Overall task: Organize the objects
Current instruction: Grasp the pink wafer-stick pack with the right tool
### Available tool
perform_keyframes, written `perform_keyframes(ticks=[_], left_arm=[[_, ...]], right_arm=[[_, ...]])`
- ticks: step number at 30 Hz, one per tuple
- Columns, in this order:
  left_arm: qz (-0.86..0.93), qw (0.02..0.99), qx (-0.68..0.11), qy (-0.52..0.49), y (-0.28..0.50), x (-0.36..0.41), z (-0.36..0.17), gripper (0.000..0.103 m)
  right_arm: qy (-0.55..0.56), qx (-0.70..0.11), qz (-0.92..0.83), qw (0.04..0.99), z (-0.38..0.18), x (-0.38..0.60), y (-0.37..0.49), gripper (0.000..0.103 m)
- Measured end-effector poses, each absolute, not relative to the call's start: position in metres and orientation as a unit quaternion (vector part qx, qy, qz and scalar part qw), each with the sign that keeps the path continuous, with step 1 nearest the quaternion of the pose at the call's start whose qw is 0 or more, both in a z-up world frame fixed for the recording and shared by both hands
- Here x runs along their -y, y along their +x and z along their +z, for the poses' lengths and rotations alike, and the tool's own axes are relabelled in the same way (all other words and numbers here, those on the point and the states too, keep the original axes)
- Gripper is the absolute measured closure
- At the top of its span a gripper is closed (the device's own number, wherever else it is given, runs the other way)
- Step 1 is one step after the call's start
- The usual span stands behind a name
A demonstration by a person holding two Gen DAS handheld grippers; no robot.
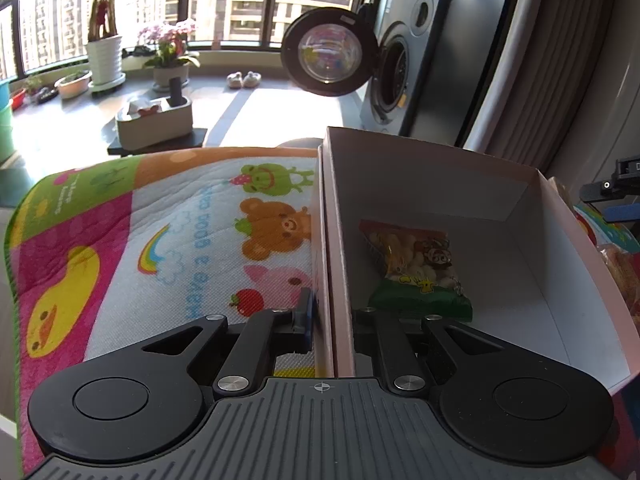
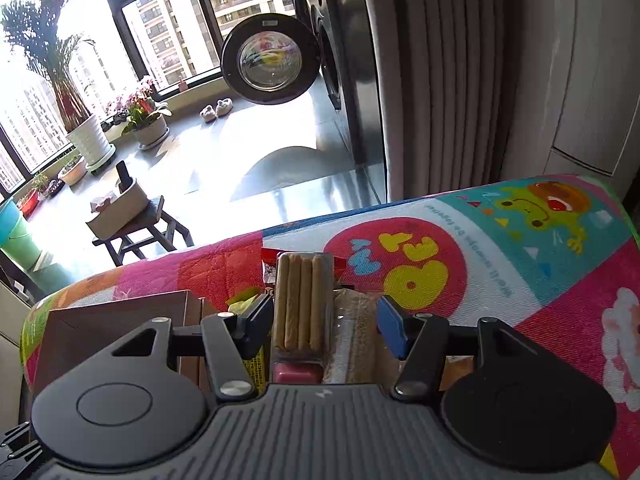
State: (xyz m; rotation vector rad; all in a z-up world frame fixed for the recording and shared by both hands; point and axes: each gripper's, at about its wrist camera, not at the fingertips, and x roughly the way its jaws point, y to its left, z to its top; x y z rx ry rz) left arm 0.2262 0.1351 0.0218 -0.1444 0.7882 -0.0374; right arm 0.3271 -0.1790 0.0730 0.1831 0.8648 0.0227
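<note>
A pink cardboard box (image 1: 560,240) stands open on the cartoon-print mat (image 1: 180,240). Inside it lies a snack bag (image 1: 416,268) of pale puffs with a green end. My left gripper (image 1: 332,320) is shut on the box's left wall, one finger outside and one inside. In the right wrist view the box (image 2: 116,328) shows dark at the left. My right gripper (image 2: 325,324) is open over a pile of snacks. A clear pack of biscuit sticks (image 2: 302,304) lies between its fingers, against the left one. A wrapped pale snack (image 2: 356,336) lies beside the pack.
A yellow-green packet (image 2: 244,300) lies beside the box, and more snack packets (image 1: 624,276) sit to the box's right. The mat's far edge drops to the floor. Beyond stand a stool with a tissue box (image 2: 120,208), a washing machine with its door open (image 1: 332,52), potted plants and a curtain (image 2: 448,80).
</note>
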Motion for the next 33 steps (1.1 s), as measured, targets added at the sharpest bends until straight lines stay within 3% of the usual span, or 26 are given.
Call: perform_keyframes(ticks=[6, 8, 9, 12, 13, 25, 33], left_arm=[[-0.02, 0.92, -0.386, -0.068, 0.229, -0.138, 0.021, 0.09], [-0.022, 0.92, -0.386, -0.069, 0.228, -0.139, 0.022, 0.09], [-0.023, 0.92, -0.386, -0.069, 0.229, -0.139, 0.022, 0.09], [-0.023, 0.92, -0.386, -0.068, 0.228, -0.139, 0.022, 0.09], [-0.023, 0.92, -0.385, -0.068, 0.227, -0.139, 0.022, 0.09], [-0.025, 0.919, -0.388, -0.068, 0.227, -0.137, 0.023, 0.09], [-0.022, 0.919, -0.39, -0.059, 0.228, -0.136, 0.024, 0.09]], right_arm=[[0.049, -0.417, 0.007, 0.908, 0.044, 0.15, 0.354, 0.046], [0.038, -0.413, 0.01, 0.91, 0.043, 0.15, 0.356, 0.055], [0.034, -0.415, 0.016, 0.909, 0.043, 0.149, 0.356, 0.066], [0.034, -0.411, 0.027, 0.911, 0.05, 0.153, 0.345, 0.067], [0.032, -0.406, 0.031, 0.913, 0.055, 0.154, 0.339, 0.072], [0.019, -0.355, 0.069, 0.932, 0.145, 0.182, 0.196, 0.072], [0.023, -0.416, 0.111, 0.902, 0.153, 0.191, 0.113, 0.073]])
